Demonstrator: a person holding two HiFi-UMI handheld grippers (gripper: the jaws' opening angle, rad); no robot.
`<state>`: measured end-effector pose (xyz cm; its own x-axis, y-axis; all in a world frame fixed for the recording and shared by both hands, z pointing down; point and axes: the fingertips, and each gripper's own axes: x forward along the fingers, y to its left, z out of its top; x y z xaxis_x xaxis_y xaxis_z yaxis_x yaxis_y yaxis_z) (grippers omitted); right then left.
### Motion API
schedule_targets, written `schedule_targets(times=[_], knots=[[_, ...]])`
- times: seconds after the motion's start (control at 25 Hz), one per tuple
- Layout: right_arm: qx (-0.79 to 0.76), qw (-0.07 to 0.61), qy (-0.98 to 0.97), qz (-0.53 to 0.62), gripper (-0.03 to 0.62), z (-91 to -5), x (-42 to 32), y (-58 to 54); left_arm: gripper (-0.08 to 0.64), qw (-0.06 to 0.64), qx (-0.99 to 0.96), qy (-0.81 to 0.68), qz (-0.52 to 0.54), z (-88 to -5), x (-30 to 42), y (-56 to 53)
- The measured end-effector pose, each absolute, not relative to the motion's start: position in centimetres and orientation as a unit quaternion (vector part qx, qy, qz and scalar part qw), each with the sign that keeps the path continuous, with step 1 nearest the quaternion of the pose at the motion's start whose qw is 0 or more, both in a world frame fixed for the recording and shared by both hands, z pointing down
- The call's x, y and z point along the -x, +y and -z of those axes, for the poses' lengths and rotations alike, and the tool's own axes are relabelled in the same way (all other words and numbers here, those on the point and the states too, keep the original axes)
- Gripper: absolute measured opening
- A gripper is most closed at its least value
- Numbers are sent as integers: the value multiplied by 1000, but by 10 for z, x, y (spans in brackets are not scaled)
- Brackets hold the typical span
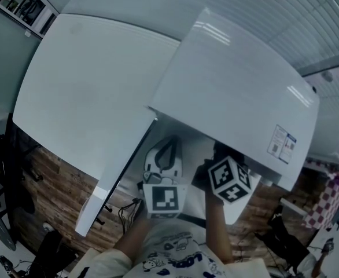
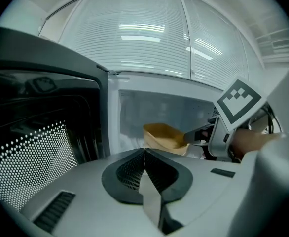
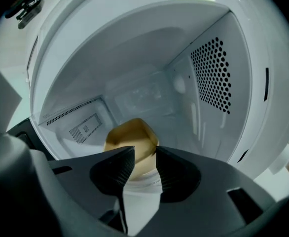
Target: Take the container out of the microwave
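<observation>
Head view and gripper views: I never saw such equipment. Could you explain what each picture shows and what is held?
A person holds a two-jaw gripper in each hand. The head view, from a head camera, looks down on a white microwave with its door open. Each gripper view comes from a camera on that gripper. The left gripper has its jaws together, empty. The right gripper reaches into the microwave, jaws apart; the tan container stands at their tips, not gripped.

White tongs (image 2: 145,154) bear black ribbed pads (image 2: 129,171) and marker cubes (image 1: 165,198); cartoon-print shirt (image 1: 175,255).
</observation>
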<state>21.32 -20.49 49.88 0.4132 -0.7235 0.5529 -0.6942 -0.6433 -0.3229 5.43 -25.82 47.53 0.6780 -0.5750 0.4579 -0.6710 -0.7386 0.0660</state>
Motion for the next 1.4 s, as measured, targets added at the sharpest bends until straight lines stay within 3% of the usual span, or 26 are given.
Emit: schedule_targets(times=[1.4], knots=[[836, 20, 415, 357, 140, -495, -209, -184, 43, 97, -918, -328, -202, -462, -64, -240]])
